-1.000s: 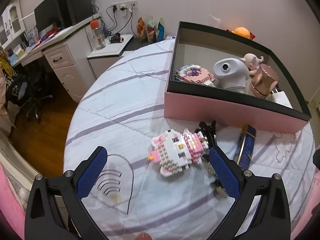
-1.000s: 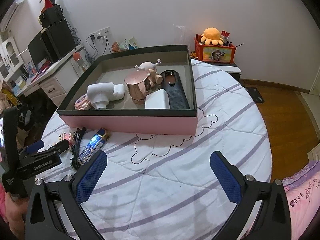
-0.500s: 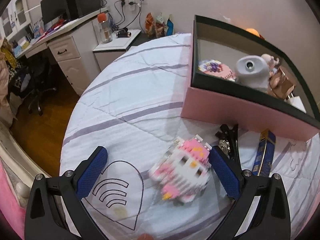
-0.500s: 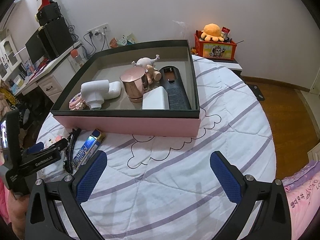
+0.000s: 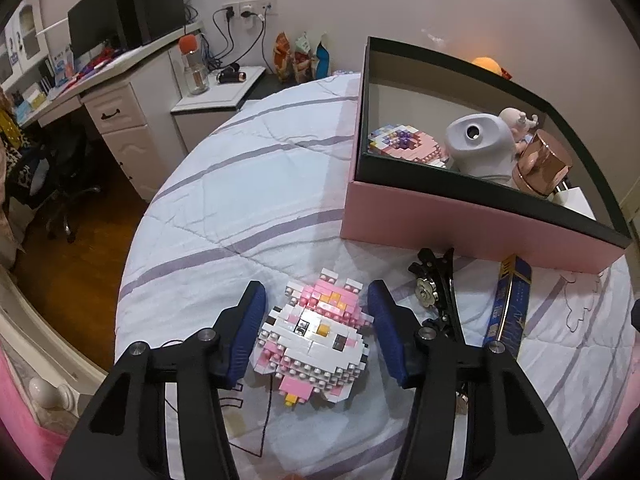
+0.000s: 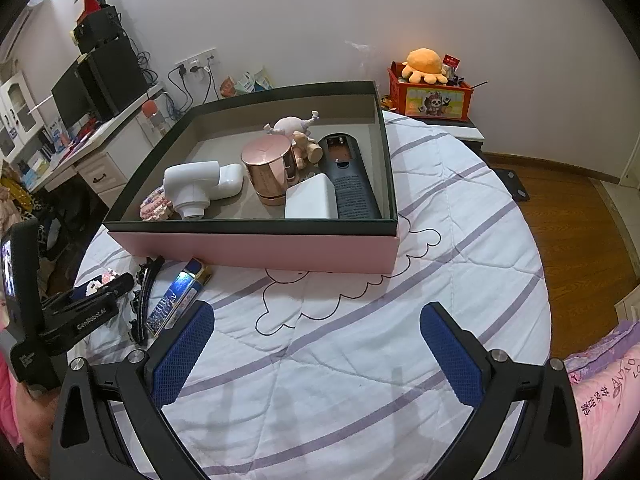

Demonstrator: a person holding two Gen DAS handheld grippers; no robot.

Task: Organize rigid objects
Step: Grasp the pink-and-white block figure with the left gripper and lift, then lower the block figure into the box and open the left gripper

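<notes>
Had just been closing: left gripper [image 5: 316, 326], blue pads [image 5: 248, 330] flanking but seemingly not yet pressing a brick-built cat figure [image 5: 314, 342], white face, pink bow, studded surface, lying on the striped quilt [image 5: 240, 184] before the pink box [image 5: 460, 220]. Stood wide open over bare quilt: right gripper [image 6: 316, 354].

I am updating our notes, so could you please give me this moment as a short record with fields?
surface: round bed with a striped quilt
left gripper: jaws have just been closing around the block cat; whether the pads press it is unclear
right gripper: open, nothing between its jaws
box: pink, open, holds a white device, copper jar, dark remote
outside the box: black hair clip, blue packet
</notes>
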